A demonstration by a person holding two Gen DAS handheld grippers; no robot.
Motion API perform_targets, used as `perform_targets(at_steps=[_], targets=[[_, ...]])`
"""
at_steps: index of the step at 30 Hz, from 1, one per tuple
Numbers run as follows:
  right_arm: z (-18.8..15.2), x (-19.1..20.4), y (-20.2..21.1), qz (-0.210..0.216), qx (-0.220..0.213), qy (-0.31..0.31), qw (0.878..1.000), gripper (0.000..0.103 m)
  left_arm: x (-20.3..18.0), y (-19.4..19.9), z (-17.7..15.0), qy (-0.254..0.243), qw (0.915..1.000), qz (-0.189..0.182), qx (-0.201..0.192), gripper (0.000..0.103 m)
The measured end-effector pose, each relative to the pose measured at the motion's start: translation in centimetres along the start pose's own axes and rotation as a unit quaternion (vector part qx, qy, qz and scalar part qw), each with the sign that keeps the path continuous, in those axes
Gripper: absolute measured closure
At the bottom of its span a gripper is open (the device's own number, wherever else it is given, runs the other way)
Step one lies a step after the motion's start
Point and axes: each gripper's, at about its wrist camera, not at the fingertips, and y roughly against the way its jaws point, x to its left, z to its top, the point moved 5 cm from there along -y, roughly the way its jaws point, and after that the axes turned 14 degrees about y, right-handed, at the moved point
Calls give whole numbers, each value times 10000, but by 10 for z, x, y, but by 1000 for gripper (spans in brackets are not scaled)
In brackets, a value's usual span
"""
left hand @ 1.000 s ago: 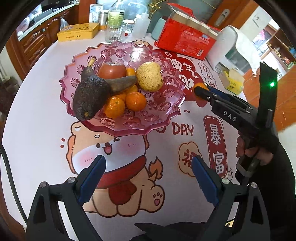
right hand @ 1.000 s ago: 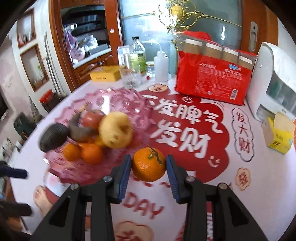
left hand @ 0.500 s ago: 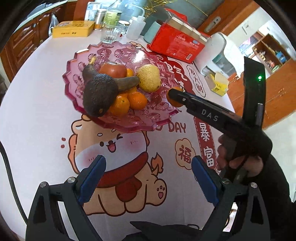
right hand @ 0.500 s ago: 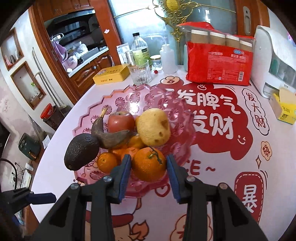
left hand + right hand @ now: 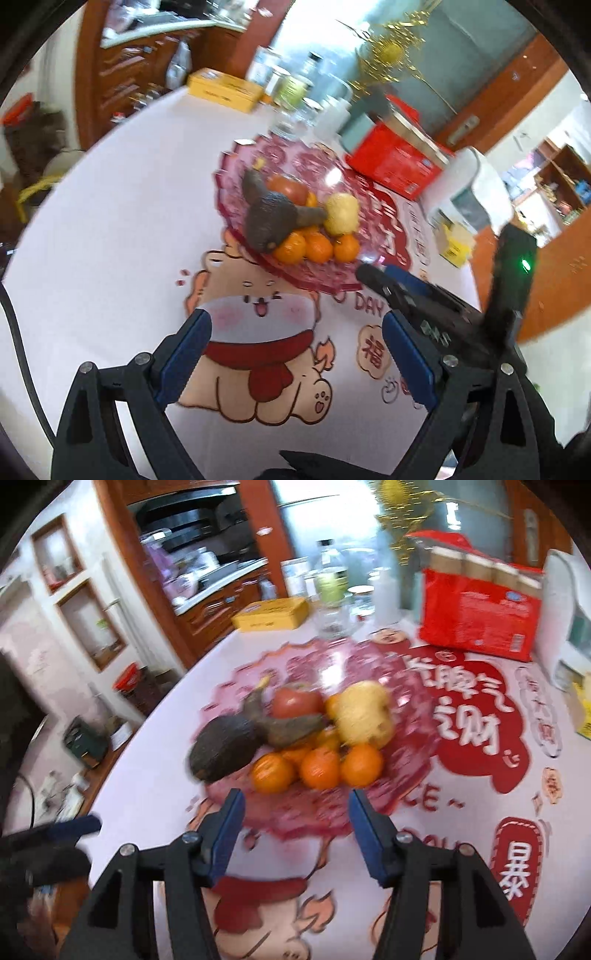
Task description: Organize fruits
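Left view: the left gripper (image 5: pixel 295 354) is spread wide and empty above the tablecloth (image 5: pixel 110 206). The plate (image 5: pixel 332 282) holds avocado (image 5: pixel 267 221), pear (image 5: pixel 341 214) and oranges (image 5: pixel 317 246).

Right view: the right gripper (image 5: pixel 295 830) has just been opening, with nothing between its jaws; three oranges (image 5: pixel 319 768) line the plate's near edge. No loose fruit shows, so sorting looks nearly finished.
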Motion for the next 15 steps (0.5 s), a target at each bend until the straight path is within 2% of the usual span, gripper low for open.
perform_targets(at_steps=[3, 7, 11, 15], targets=[[-12, 12, 20, 272, -172, 248, 9992, 45, -7, 13, -12, 64, 9988, 425, -219, 10], [-38, 15, 53, 531, -436, 349, 9970, 42, -24, 30, -41, 112, 9955, 814, -466, 10], [-74, 3, 85, 436, -431, 318, 9976, 34, -44, 40, -69, 78, 9937, 962, -564, 10], [-110, -16, 112, 285, -222, 109, 9993, 34, -68, 42, -98, -46, 9946, 815, -643, 10]])
